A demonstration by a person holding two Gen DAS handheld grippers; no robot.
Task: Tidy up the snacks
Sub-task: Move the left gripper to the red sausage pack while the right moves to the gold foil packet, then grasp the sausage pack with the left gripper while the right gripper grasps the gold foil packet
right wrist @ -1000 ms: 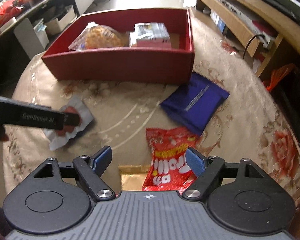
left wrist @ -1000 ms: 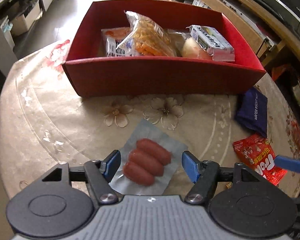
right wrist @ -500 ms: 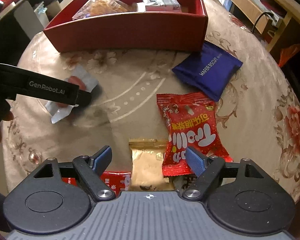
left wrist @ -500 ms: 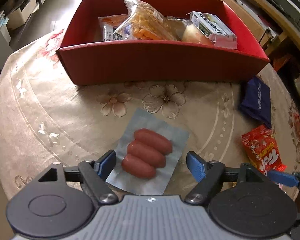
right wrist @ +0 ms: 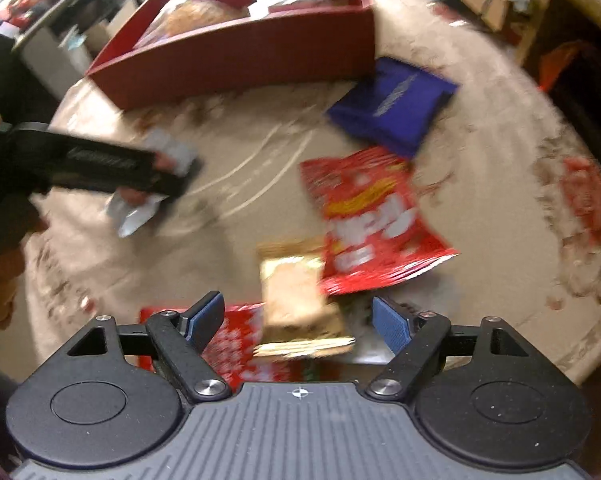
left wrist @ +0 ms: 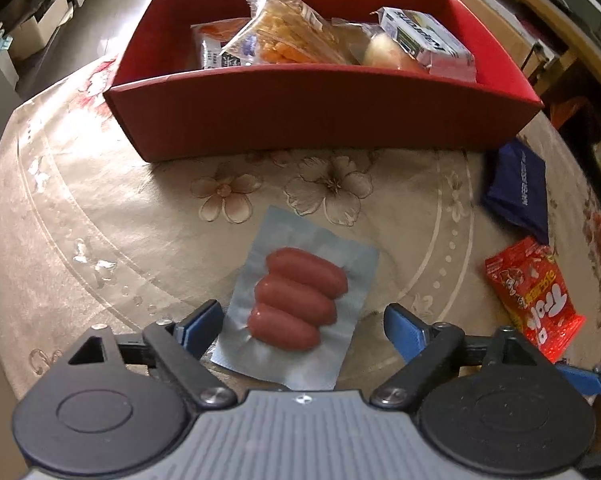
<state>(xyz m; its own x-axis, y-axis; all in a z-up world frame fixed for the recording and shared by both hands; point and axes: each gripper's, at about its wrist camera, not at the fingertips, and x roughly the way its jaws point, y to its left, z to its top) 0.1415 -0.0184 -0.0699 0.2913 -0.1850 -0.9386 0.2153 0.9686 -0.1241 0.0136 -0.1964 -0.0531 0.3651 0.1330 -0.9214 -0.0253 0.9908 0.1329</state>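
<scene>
Silver-foil sausage pack [left wrist: 300,300] is lying flat on the tablecloth [left wrist: 100,240], just short of the red box [left wrist: 320,112]; my left tongs [left wrist: 300,326] are straddling it, jaws widening, pads clear of the foil. My right tongs [right wrist: 298,318] are hovering over the gold packet [right wrist: 296,296], jaws narrowing, not yet pressing. Step in hand, I am judging: picking up loose snacks for boxing. Next move is calling for lowering, closing on the pack, lifting it over the box wall.
</scene>
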